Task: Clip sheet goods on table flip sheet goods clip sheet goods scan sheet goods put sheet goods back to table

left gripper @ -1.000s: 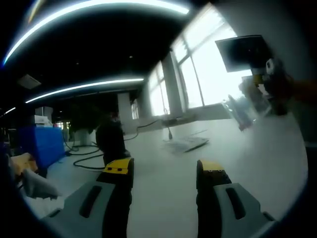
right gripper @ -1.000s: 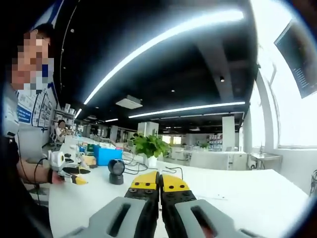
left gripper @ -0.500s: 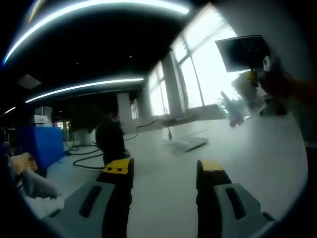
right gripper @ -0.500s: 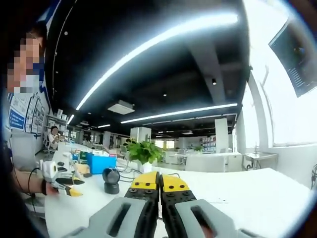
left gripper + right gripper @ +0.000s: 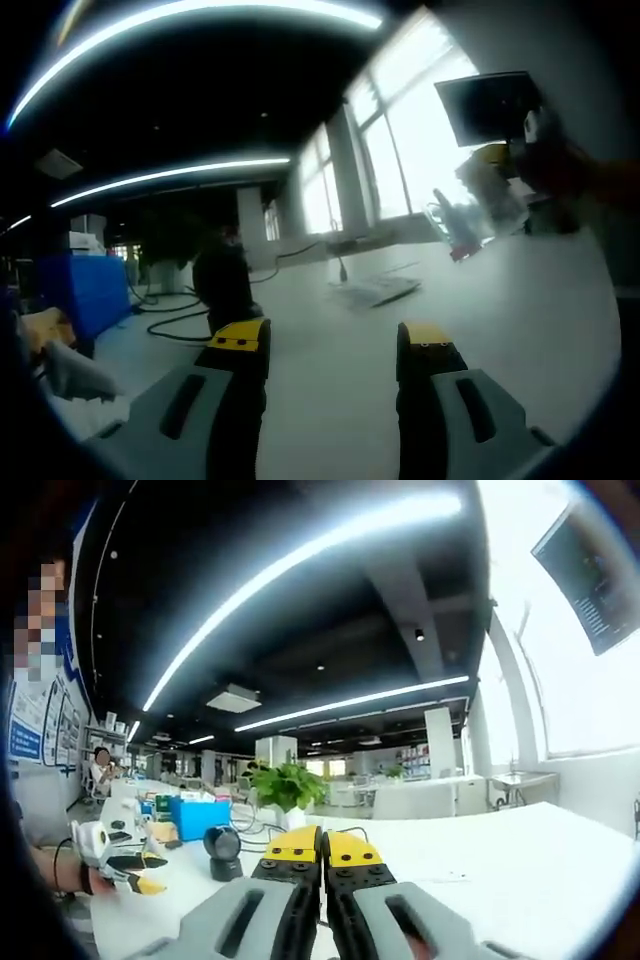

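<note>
L gripper view: my left gripper [image 5: 331,345] sits at 6 o'clock, jaws spread wide w/ nothing between them, yellow tips apart over the white table [image 5: 330,400]. At 9 o'clock, near the table edge, a blue bin [image 5: 72,292] w/ crumpled white material just below it. Beyond the L jaw at approx 10 o'clock, a dark round scanner [image 5: 222,282] stands on the table w/ black cables trailing beside it. Past the jaws at 12 o'clock, a flat pale sheet item [image 5: 376,290] lies on the table. At 2 o'clock my right gripper [image 5: 520,160] comes in, raised above the table; a clear sheet goods [image 5: 450,222] piece hangs from it, blurred.

R gripper view: my right gripper [image 5: 322,848] at 6 o'clock, jaws pressed together; from this view I cannot tell what sits between the tips. In the L gripper view it has hold of the sheet goods. At 8 o'clock my left gripper [image 5: 130,865] shows, held in a hand, tips apart. The scanner [image 5: 222,846] is at 9 o'clock on the table, blue bin [image 5: 198,816] behind it, then a potted plant [image 5: 283,788]. Far: a monitor [image 5: 590,565] at 2 o'clock, ceiling light strips overhead.
</note>
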Demonstrator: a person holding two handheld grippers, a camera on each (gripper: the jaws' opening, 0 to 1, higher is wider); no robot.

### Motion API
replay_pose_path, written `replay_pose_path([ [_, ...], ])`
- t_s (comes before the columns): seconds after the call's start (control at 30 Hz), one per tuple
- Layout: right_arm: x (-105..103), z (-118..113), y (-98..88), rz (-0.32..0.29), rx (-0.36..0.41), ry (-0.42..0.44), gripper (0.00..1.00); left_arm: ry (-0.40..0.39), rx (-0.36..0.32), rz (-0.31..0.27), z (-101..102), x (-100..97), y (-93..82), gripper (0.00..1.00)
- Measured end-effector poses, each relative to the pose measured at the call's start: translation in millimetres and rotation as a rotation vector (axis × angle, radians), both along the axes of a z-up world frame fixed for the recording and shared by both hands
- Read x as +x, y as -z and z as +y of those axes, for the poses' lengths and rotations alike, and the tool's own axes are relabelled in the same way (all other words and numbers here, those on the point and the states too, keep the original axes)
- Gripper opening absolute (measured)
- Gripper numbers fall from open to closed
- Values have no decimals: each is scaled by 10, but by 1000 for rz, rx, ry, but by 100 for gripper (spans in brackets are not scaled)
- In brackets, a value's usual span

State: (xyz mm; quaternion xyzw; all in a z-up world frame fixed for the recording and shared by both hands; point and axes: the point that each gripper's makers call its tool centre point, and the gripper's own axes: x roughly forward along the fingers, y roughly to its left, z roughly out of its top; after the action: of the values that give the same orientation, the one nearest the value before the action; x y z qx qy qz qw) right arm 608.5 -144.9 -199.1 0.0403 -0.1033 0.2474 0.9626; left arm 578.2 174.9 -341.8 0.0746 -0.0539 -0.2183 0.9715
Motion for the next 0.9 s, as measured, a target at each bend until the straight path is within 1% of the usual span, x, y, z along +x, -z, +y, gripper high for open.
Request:
replay_pose_path([
  [0.03, 13, 7, 0, -9, -1, 11, 0, 0, -1, 0, 1, -1, -1, 43],
  [0.2, 99, 83, 12, -15, 19, 24, 0, 1, 1, 0, 0, -4, 3, 43],
  [0.33, 156, 187, -9, -26, 10, 23, 0, 0, 1, 1, 2, -5, 5, 43],
  [0.4, 195, 230, -27, -30, 7, 27, 0, 0, 3, 3, -4, -12, 8, 43],
  [0.47, 234, 268, -67, -32, 25, 24, 0, 2, 7, 5, -9, -15, 13, 43],
  [0.73, 365, 425, -199, -51, 42, 24, 0, 10, 10, 7, -36, -20, 22, 43],
  [0.9, 531, 516, -231, -49, 59, 44, 0, 13, 15, 12, -38, -9, 38, 43],
])
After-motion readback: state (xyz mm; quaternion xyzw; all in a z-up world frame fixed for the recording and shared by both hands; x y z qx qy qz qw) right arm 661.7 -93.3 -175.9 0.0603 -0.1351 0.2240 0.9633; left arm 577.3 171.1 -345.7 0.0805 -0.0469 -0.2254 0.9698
